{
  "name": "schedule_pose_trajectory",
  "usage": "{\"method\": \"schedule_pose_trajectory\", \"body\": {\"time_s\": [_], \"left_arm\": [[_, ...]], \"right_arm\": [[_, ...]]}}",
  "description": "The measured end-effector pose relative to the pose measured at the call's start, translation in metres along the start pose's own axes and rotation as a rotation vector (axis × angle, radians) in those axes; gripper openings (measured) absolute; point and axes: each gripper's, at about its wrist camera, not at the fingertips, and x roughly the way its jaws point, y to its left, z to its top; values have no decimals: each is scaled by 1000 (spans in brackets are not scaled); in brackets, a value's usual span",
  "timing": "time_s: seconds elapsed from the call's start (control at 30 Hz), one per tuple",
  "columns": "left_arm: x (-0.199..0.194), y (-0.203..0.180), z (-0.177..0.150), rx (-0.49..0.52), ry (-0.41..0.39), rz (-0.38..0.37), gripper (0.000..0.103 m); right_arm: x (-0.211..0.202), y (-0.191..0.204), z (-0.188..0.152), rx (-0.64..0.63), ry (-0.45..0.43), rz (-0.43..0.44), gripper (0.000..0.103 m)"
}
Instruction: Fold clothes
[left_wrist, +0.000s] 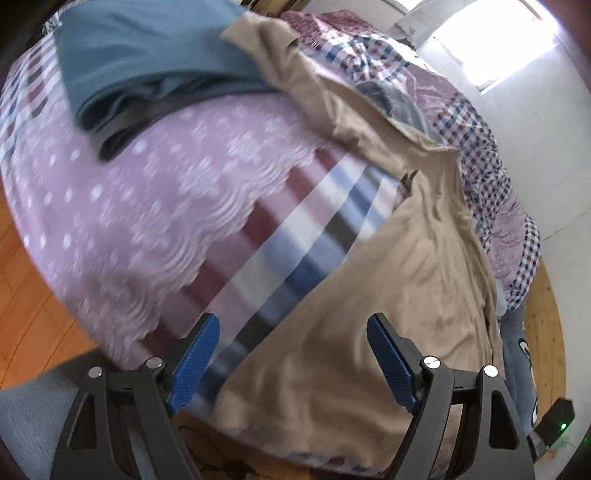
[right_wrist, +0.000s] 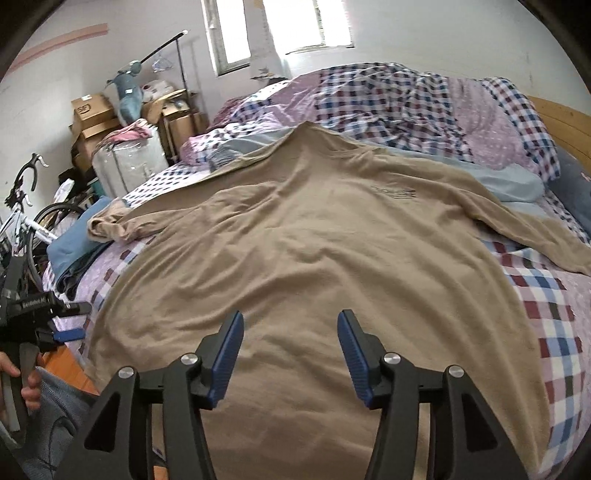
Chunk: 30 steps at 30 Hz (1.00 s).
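A tan long-sleeved shirt (right_wrist: 314, 240) lies spread over the bed, front side up, with a small dark print on its chest. Its left sleeve end (right_wrist: 110, 223) is bunched on a blue folded garment (right_wrist: 74, 243). My right gripper (right_wrist: 290, 334) hovers open above the shirt's lower hem, nothing between its blue pads. In the left wrist view the same tan shirt (left_wrist: 369, 314) fills the lower right. My left gripper (left_wrist: 293, 332) stands wide open over the shirt's edge and the striped sheet, holding nothing. The left gripper (right_wrist: 68, 335) also shows at the left edge of the right wrist view, held in a hand.
The bed carries a checked and pink dotted sheet (right_wrist: 546, 314) and a crumpled checked quilt (right_wrist: 388, 99) at the far end. A teal folded garment (left_wrist: 147, 55) sits on dark clothes. A bicycle (right_wrist: 26, 206), boxes (right_wrist: 92, 114) and a wooden floor (left_wrist: 33, 295) lie left of the bed.
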Motion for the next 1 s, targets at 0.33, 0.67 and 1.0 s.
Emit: {"method": "schedule_pose_trajectory", "body": {"time_s": [0.33,0.67,1.0], "left_arm": [[24,11,-21,-52,159,34,85],[23,16,-38,-176,216,-216,85],[13,17,-28,-241,140,-411,85]], "right_arm": [[1,33,-11,-109,15,56,60],[10,110,-50,-429,37,127,61],[20,185,-100,-784,-11,180,62]]}}
